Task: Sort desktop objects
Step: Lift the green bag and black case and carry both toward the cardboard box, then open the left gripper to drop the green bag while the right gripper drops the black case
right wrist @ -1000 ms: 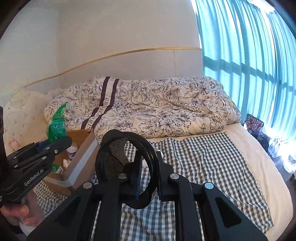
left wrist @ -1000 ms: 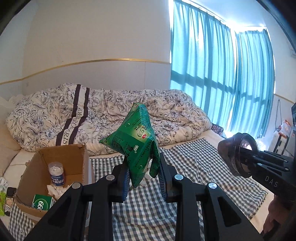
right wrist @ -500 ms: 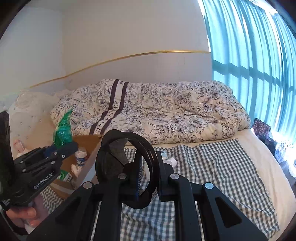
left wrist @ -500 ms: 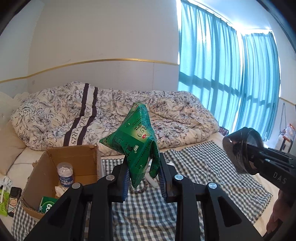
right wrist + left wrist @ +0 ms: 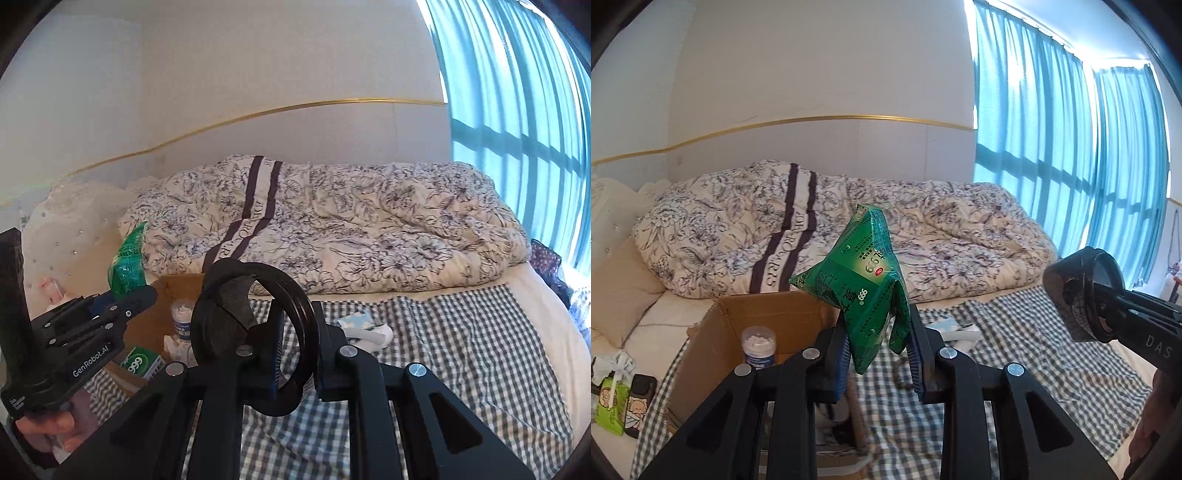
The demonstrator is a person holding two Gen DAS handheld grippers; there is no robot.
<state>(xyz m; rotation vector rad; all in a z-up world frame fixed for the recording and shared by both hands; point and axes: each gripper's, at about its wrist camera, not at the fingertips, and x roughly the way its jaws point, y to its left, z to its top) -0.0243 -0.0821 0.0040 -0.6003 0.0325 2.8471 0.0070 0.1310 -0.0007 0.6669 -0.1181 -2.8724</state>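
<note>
Your left gripper (image 5: 877, 360) pinches the green packet (image 5: 864, 291) by its bottom, up above the cardboard box (image 5: 713, 332) near the checked cloth's left edge. Your right gripper (image 5: 297, 360) squeezes a black ring (image 5: 255, 336). The floppy packet could slip and miss the box.

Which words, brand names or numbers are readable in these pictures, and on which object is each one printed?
"999": green packet held in the left gripper; its small print is unreadable.
"999": green box in the cardboard box.
"GenRobot.AI": left gripper body, right wrist view.
"DAS": right gripper body, left wrist view; the rest is cut off.
Stripe lettering on the duvet: only partly legible.
Bottle label: too blurred.
</note>
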